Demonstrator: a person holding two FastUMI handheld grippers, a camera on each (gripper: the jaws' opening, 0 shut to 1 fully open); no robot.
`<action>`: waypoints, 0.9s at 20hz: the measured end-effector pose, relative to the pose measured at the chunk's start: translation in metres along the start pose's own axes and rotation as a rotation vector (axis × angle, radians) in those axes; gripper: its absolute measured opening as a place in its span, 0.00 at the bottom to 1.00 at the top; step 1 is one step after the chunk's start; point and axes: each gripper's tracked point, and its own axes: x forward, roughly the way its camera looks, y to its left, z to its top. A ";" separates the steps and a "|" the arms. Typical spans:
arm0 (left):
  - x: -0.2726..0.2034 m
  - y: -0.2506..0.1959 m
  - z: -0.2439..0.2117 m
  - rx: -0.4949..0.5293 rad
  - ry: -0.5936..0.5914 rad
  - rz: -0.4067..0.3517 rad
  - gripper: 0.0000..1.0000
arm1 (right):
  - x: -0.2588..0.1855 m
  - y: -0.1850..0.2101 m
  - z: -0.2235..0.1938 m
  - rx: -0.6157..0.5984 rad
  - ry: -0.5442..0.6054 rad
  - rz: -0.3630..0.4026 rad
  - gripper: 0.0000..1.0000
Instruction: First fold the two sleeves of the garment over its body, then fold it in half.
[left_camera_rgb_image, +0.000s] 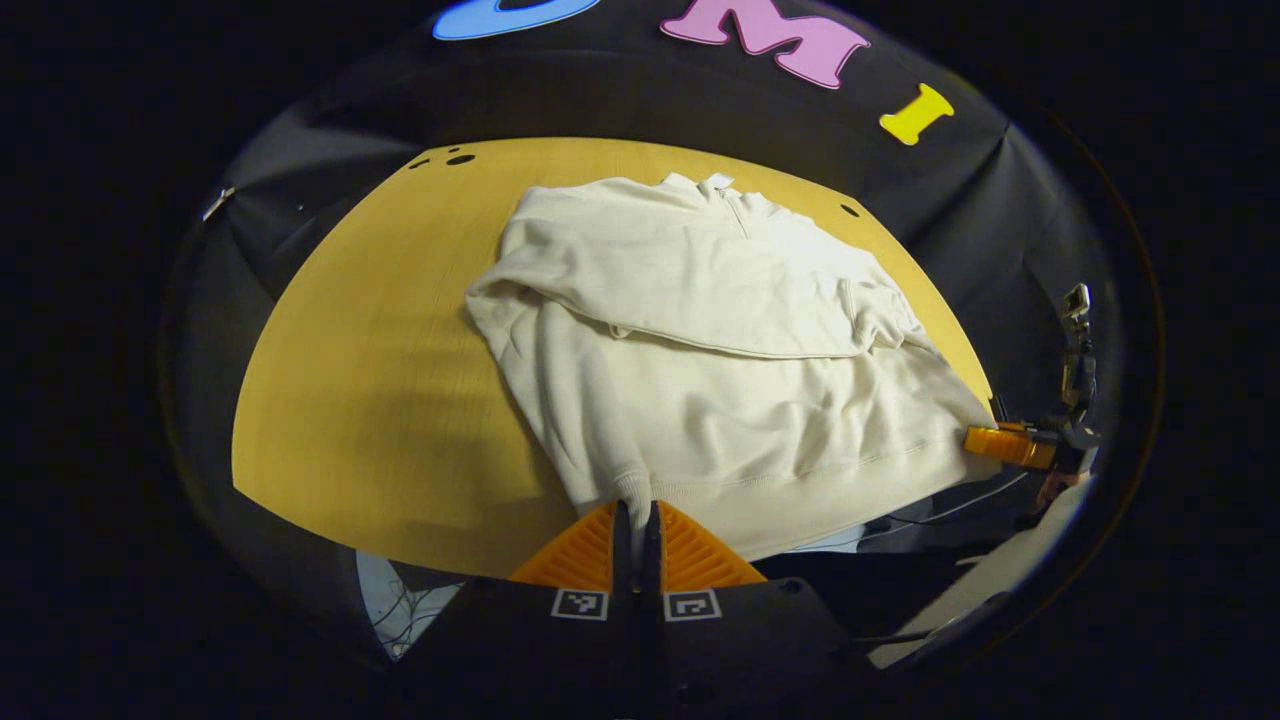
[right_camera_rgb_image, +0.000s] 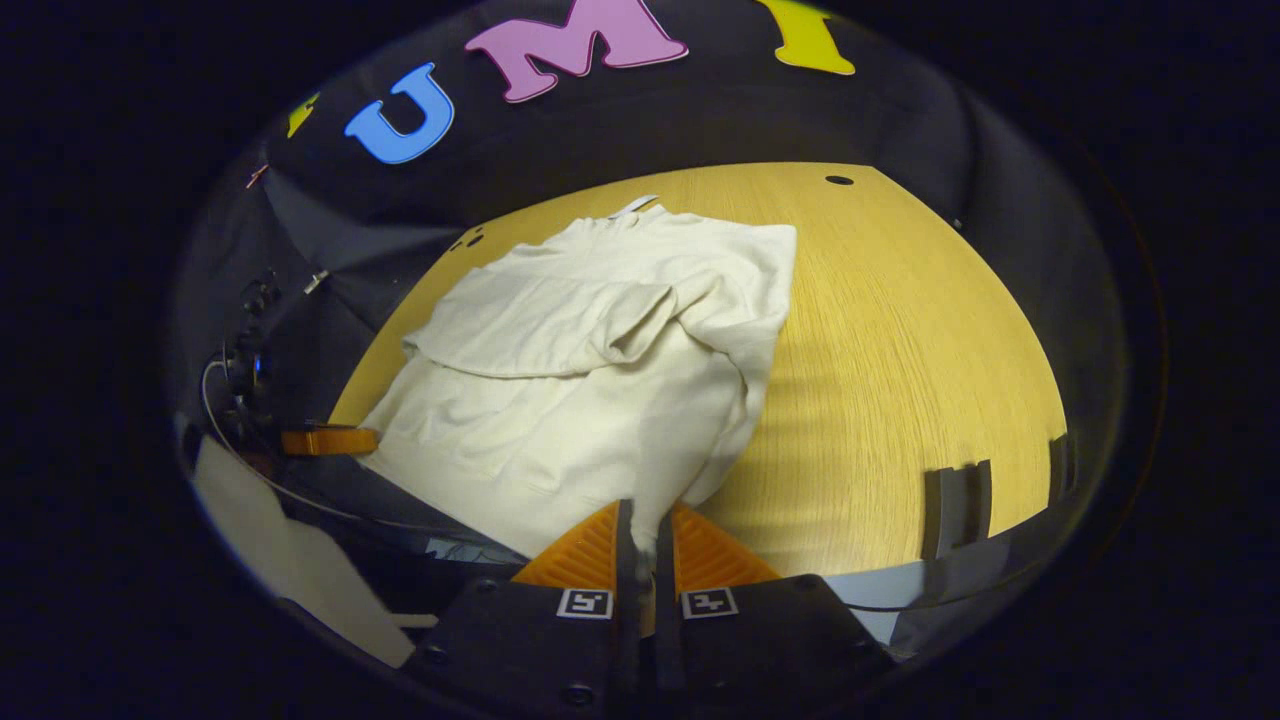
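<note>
1. A cream long-sleeved fleece pullover with a short collar zip (left_camera_rgb_image: 720, 350) lies flat on a yellow wood-grain tabletop (left_camera_rgb_image: 380, 380), collar toward the black cloth wall and hem at the near table edge.
2. In the left gripper view, one sleeve (left_camera_rgb_image: 690, 300) is folded across the chest, with its cuff bunched near the far shoulder.
3. The other sleeve (left_camera_rgb_image: 575, 400) runs down along the body's side to the near hem.
4. The left gripper (left_camera_rgb_image: 635, 515) sits at the near table edge, its jaws pressed together on the cuff and hem corner of the pullover.
5. The right gripper (right_camera_rgb_image: 645, 520) sits at the opposite hem corner in the right gripper view; its jaws are nearly closed with cream fabric pinched between them.
6. In the left gripper view, the right gripper shows again at the far right, touching the hem corner.
7. Small dark holes (left_camera_rgb_image: 450, 160) mark the tabletop's far corner.
</note>
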 end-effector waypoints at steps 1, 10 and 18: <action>-0.005 -0.001 0.009 -0.004 -0.012 -0.004 0.06 | -0.006 0.003 0.009 -0.008 -0.023 -0.003 0.10; -0.029 0.001 0.112 -0.029 -0.183 -0.019 0.06 | -0.010 0.008 0.114 0.008 -0.208 -0.024 0.10; -0.015 0.002 0.189 -0.003 -0.265 -0.018 0.06 | 0.015 0.010 0.192 0.050 -0.333 -0.041 0.10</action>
